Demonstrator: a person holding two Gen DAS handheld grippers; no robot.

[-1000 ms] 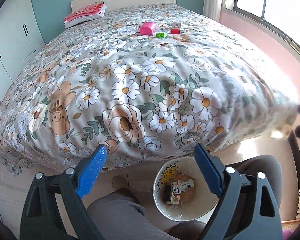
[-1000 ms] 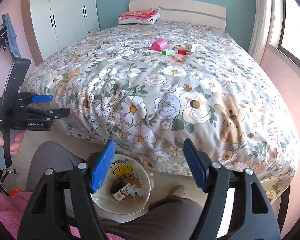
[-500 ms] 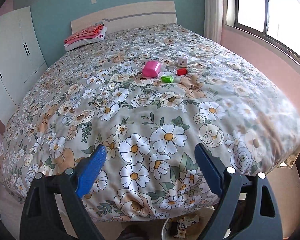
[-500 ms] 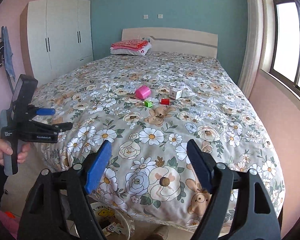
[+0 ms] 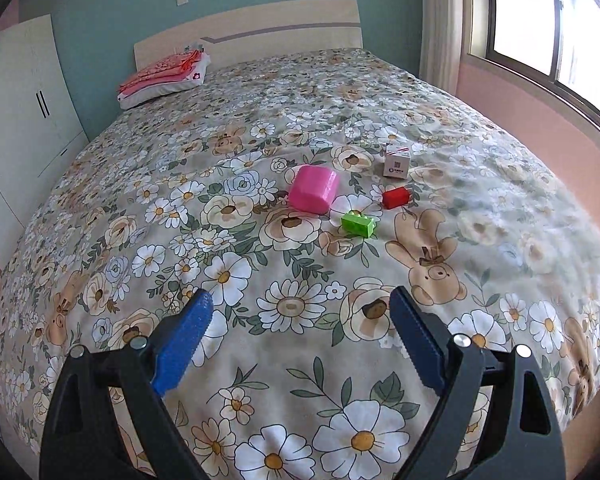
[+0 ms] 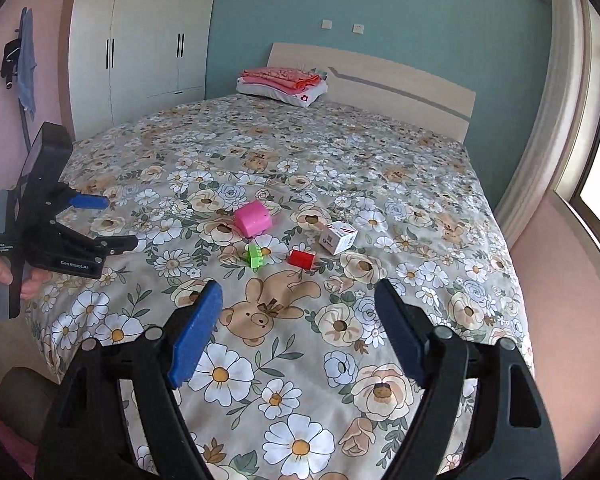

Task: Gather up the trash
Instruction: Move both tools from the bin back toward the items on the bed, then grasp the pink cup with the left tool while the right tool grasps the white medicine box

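Note:
Several small items lie together mid-bed on the floral bedspread [image 5: 260, 280]: a pink box [image 5: 314, 193] [image 6: 252, 218], a green brick [image 5: 358, 224] [image 6: 255, 256], a red block [image 5: 396, 197] [image 6: 301, 259] and a white carton [image 5: 397, 162] [image 6: 338, 237]. My left gripper [image 5: 300, 340] is open and empty, above the bed's near part, short of the items; it also shows in the right wrist view [image 6: 112, 222] at the left. My right gripper [image 6: 298, 336] is open and empty, just short of the red block.
Folded pink bedding on a pillow [image 5: 164, 76] lies by the headboard [image 6: 400, 80]. A white wardrobe [image 6: 140, 44] stands at the left. A window and curtain [image 5: 540, 20] are at the right. The trash bin is out of view.
Both grippers rose from over the bin on the floor and moved forward over the bed toward the items. The bin has dropped out of view. Both stayed open.

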